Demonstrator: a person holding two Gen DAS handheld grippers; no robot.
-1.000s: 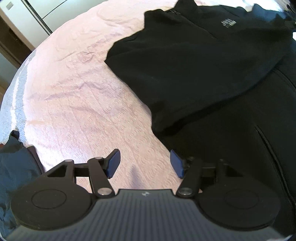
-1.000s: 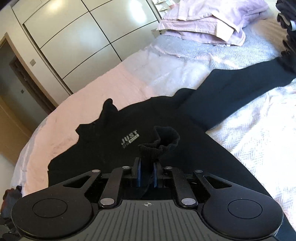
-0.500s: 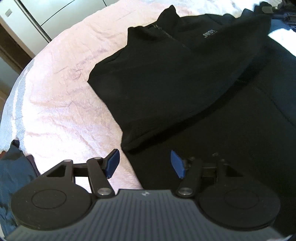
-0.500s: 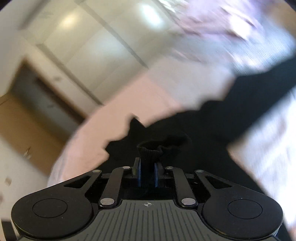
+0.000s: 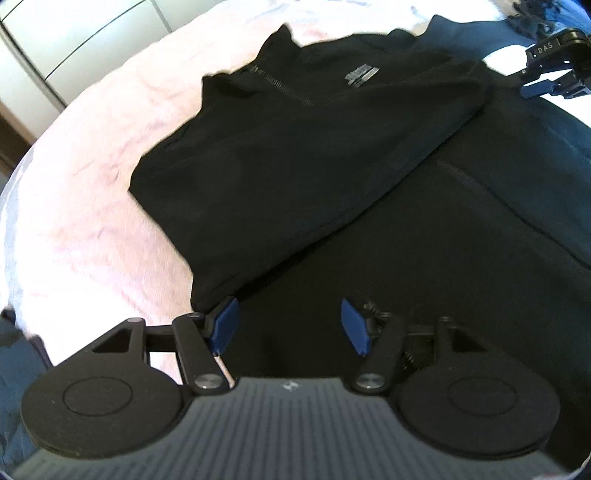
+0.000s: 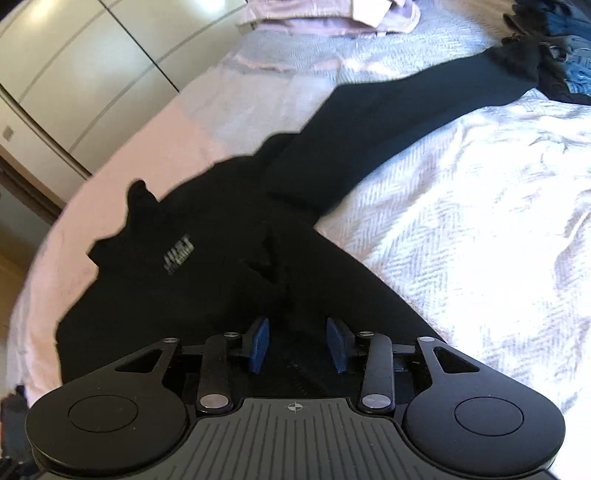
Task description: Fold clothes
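- Currently left gripper (image 5: 286, 325): blue fingers (image 5: 223, 325) wide apart, nothing between them, hovering over the black jacket (image 5: 332, 166) near the cuff end of the sleeve folded across it.
- Right gripper (image 6: 297, 345): fingers (image 6: 258, 343) partly apart, empty, just above the jacket's fabric; contact unclear.
- Jacket lies flat on the bed (image 6: 461, 240), other sleeve (image 6: 388, 122) stretched out toward a dark clothes pile (image 6: 554, 48).
- Chest print (image 6: 179, 254) blurred, unreadable in both views.
- "DAS" label readable on the right gripper's body (image 5: 546, 50) in the left wrist view.
- Folded lilac laundry (image 6: 332, 14) at the bed's far edge; white wardrobe doors (image 6: 74, 74) behind.
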